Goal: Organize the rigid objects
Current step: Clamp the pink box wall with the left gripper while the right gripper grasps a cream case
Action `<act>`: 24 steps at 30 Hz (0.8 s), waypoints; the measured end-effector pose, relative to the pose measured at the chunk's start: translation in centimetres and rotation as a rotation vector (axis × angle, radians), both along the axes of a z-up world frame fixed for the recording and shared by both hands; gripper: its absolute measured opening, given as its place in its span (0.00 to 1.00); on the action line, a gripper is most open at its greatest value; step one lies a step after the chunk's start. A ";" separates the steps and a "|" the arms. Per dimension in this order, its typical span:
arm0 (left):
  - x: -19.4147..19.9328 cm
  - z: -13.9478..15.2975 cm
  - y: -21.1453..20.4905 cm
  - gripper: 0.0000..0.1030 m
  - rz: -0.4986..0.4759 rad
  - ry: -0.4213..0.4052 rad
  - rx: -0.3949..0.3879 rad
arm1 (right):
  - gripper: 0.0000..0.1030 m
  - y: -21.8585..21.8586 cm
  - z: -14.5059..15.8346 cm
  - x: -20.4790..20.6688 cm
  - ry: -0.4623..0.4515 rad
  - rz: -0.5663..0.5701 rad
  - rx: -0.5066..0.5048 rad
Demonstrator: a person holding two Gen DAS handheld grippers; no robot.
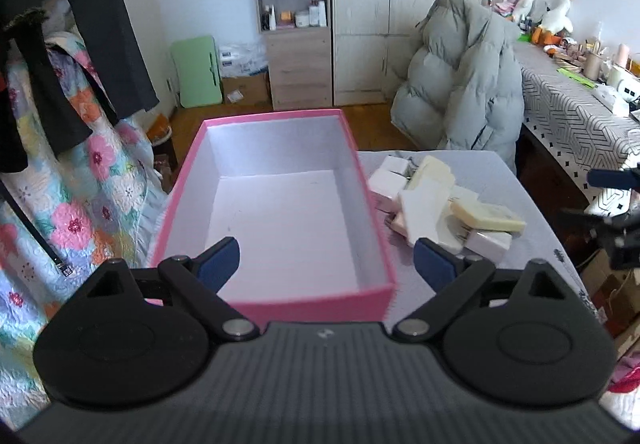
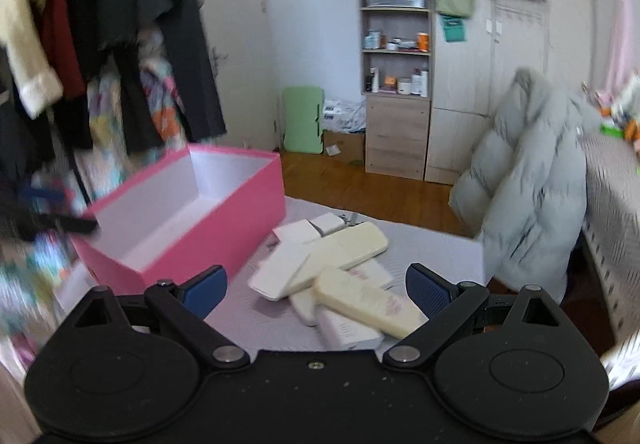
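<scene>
Beside the pink box, right of it, lies a pile of white and cream plastic blocks.
Left gripper gapes above the box; right gripper gapes over the pile.

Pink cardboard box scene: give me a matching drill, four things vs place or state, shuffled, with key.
Things:
1. pink cardboard box
2. pile of white and cream flat rectangular blocks
3. grey puffer jacket
4. left gripper

Places or states:
A. draped over a chair beyond the table
B. open, holding nothing
C. empty inside, lid off
D. heaped on the grey cloth to the right of the box

Pairs: 1-C, 2-D, 3-A, 4-B
</scene>
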State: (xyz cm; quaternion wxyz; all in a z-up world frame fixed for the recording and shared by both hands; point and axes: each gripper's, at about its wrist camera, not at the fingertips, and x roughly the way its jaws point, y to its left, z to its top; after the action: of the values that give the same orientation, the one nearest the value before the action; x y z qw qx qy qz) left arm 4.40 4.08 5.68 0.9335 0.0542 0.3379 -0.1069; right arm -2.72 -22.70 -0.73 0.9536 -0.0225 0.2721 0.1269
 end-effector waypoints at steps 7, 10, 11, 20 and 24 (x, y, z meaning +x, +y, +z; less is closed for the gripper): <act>7.1 -0.4 4.0 0.89 0.063 0.039 0.103 | 0.87 1.1 -0.1 4.2 0.064 0.101 -0.225; 9.4 -1.7 5.4 0.87 0.097 0.039 0.176 | 0.84 2.8 0.6 5.6 0.094 0.209 -0.316; 10.0 -2.2 5.8 0.87 0.107 0.042 0.190 | 0.84 3.3 0.8 5.9 0.100 0.240 -0.335; 12.1 -6.7 11.7 0.62 0.210 0.124 0.060 | 0.78 4.8 -3.1 6.8 0.119 0.272 -0.332; 12.5 -7.9 11.8 0.46 0.197 0.168 0.093 | 0.67 5.0 -6.1 8.4 0.154 0.190 -0.375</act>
State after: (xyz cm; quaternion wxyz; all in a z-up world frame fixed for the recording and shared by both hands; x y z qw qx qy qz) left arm 16.91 15.92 -2.22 0.9044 0.0551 0.4231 -0.0032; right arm 5.71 -17.66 -6.87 0.8928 -0.2150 0.3598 0.1649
